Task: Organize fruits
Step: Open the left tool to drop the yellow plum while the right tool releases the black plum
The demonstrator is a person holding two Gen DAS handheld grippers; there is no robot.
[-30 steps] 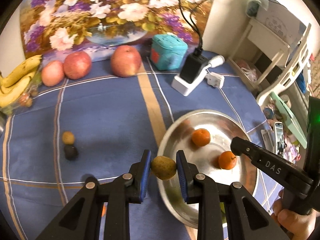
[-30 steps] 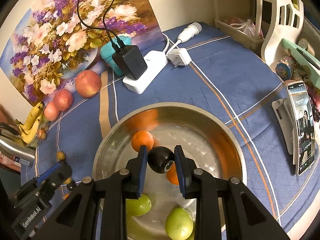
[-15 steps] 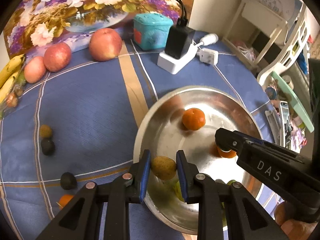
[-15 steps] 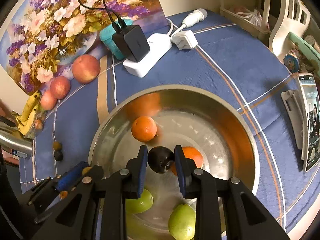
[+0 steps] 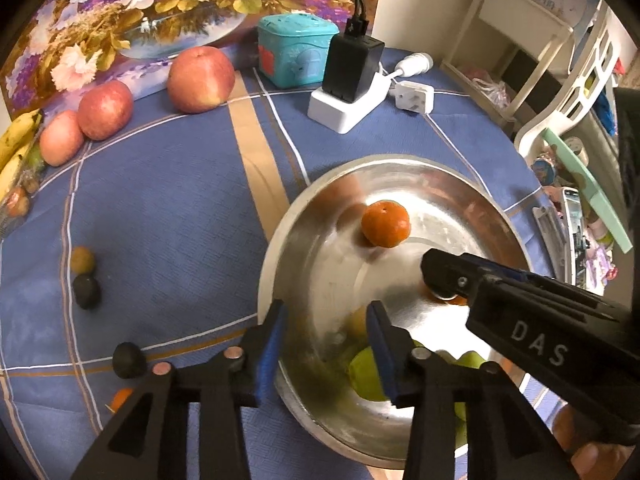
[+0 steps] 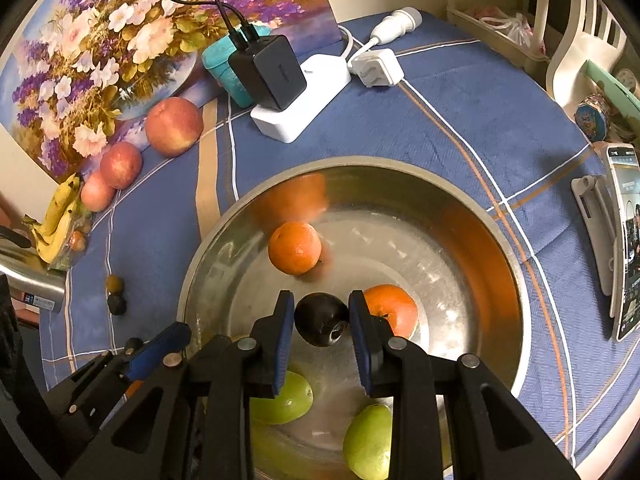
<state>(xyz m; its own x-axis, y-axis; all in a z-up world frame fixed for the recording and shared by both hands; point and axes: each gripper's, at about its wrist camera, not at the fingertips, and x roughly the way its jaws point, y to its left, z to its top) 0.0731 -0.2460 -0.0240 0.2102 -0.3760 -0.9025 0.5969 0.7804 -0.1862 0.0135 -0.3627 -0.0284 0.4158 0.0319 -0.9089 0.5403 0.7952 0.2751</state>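
Observation:
A steel bowl [image 5: 400,159] [image 6: 360,162] holds two oranges [image 6: 295,247] [image 6: 390,308] and two green fruits [image 6: 286,400] [image 6: 368,440]. My left gripper [image 5: 325,312] hangs over the bowl's near left rim. Its jaws are opening and the pads touch nothing. A small yellow-green fruit [image 5: 357,320], blurred, sits low in the bowl just inside the right finger. My right gripper [image 6: 320,304] is shut on a small dark round fruit [image 6: 321,319] above the bowl's middle. In the left wrist view that gripper's tip [image 5: 440,276] reaches in from the right.
Three apples [image 5: 200,80] [image 5: 105,110] [image 5: 60,142] and bananas [image 5: 16,148] line the far left. Small fruits [image 5: 83,260] [image 5: 86,291] [image 5: 128,360] lie on the blue cloth left of the bowl. A teal box [image 5: 294,50], a charger block [image 5: 348,92] and a phone [image 6: 624,240] stand around.
My left gripper moved in over the bowl and its jaws spread, letting go of the yellow-green fruit. The right gripper kept its hold on the dark fruit over the bowl.

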